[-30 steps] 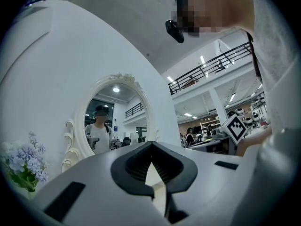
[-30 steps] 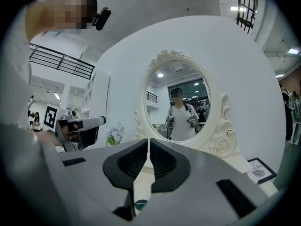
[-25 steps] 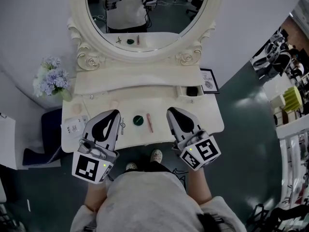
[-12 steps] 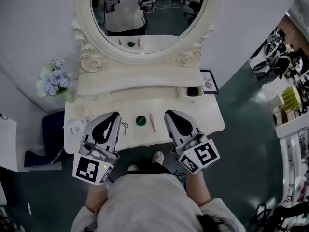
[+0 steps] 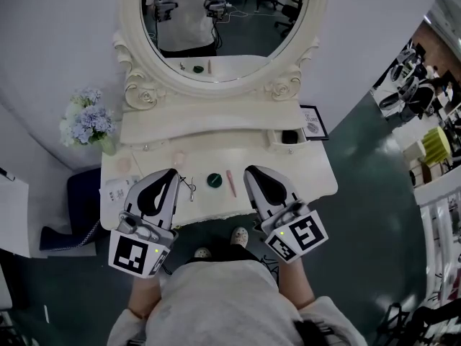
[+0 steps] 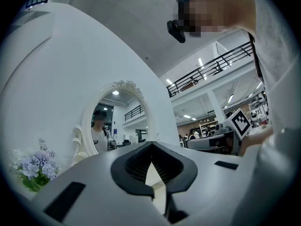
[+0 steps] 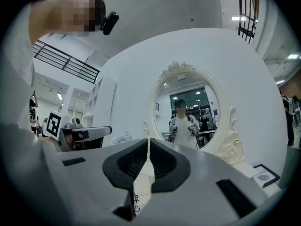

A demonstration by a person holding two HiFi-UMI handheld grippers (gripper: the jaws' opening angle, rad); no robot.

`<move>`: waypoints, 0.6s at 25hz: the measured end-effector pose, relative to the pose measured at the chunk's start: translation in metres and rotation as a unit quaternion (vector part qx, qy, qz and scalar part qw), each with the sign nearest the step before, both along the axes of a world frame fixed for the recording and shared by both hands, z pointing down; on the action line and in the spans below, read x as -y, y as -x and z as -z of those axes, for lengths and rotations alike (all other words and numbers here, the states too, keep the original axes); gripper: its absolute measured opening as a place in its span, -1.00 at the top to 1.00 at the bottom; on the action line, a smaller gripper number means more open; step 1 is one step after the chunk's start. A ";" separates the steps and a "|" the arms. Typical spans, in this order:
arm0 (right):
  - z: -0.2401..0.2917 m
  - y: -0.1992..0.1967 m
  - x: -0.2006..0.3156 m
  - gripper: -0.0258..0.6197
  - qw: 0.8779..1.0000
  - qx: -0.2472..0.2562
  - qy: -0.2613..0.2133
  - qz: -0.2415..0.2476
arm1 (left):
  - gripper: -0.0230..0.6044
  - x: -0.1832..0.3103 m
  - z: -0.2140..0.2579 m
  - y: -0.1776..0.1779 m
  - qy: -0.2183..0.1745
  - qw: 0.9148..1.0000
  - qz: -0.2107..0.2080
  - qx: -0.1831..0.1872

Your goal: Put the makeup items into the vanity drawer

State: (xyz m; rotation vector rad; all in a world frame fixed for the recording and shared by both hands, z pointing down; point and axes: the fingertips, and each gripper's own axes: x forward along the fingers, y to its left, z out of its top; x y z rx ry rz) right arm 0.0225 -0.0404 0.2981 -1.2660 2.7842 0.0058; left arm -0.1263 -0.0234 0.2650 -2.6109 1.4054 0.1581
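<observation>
On the cream vanity top [image 5: 302, 182] lie a round green compact [image 5: 214, 180], a pink lipstick tube [image 5: 231, 183] and a thin wire hair clip [image 5: 189, 187]. A pale round item [image 5: 179, 158] sits further back. My left gripper [image 5: 171, 172] hovers over the table's front left, just left of the clip. My right gripper [image 5: 249, 171] hovers right of the lipstick. Both are shut and hold nothing. In the left gripper view the left gripper [image 6: 151, 145] points level at the oval mirror [image 6: 120, 119]. In the right gripper view the right gripper [image 7: 148, 142] does the same toward the mirror [image 7: 188, 112].
A small open compartment [image 5: 287, 137] with a dark item stands at the right of the raised shelf. A framed card [image 5: 312, 122] stands beside it. Blue flowers [image 5: 88, 125] stand at the left, a printed card [image 5: 117, 190] lies on the left of the top. A dark stool [image 5: 81, 193] is left of the table.
Both grippers have drifted a little leftward against the tabletop. The right one has also drawn back toward the front edge, nearer the lipstick. Both stayed shut and empty.
</observation>
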 end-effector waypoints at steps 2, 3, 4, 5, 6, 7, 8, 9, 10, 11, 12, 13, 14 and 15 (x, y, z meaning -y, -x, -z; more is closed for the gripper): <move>0.001 0.003 -0.002 0.83 1.000 0.000 -0.002 0.002 | 0.88 -0.003 -0.008 0.001 0.012 1.000 -0.004 0.014; 0.001 0.004 -0.003 0.83 1.000 -0.001 -0.003 0.003 | 0.88 -0.004 -0.008 0.002 0.012 1.000 -0.004 0.016; 0.001 0.005 -0.004 0.83 1.000 -0.002 -0.004 0.004 | 0.88 -0.004 -0.005 0.002 0.008 1.000 -0.003 0.012; 0.002 0.006 -0.004 0.83 1.000 -0.002 -0.005 0.004 | 0.88 -0.005 -0.004 0.002 0.005 1.000 -0.002 0.009; 0.002 0.006 -0.005 0.83 1.000 -0.002 -0.005 0.004 | 0.88 -0.005 -0.002 0.003 0.003 1.000 -0.002 0.008; 0.002 0.006 -0.006 0.83 1.000 -0.001 -0.006 0.004 | 0.88 -0.006 0.000 0.003 -0.003 1.000 -0.002 0.004; 0.002 0.006 -0.007 0.83 1.000 -0.001 -0.007 0.003 | 0.88 -0.006 0.004 0.002 -0.009 1.000 -0.002 0.000; 0.003 0.006 -0.007 0.83 1.000 -0.001 -0.007 0.003 | 0.88 -0.007 0.005 0.002 -0.012 1.000 -0.002 -0.002; 0.003 0.006 -0.008 0.83 1.000 0.000 -0.007 0.002 | 0.88 -0.007 0.006 0.001 -0.012 1.000 -0.003 -0.001; 0.003 0.005 -0.008 0.83 1.000 0.000 -0.007 0.001 | 0.88 -0.007 0.004 0.001 -0.009 1.000 -0.004 0.002; 0.003 0.005 -0.008 0.83 1.000 0.000 -0.007 0.001 | 0.88 -0.008 0.001 0.001 -0.003 1.000 -0.006 0.007; 0.004 0.004 -0.008 0.83 1.000 0.001 -0.006 0.000 | 0.88 -0.008 -0.002 0.000 0.003 1.000 -0.008 0.013; 0.004 0.003 -0.008 0.83 1.000 0.003 -0.006 0.000 | 0.88 -0.009 -0.003 0.000 0.005 1.000 -0.009 0.015; 0.004 0.003 -0.009 0.83 1.000 0.004 -0.006 0.000 | 0.88 -0.009 -0.002 -0.001 0.003 1.000 -0.009 0.013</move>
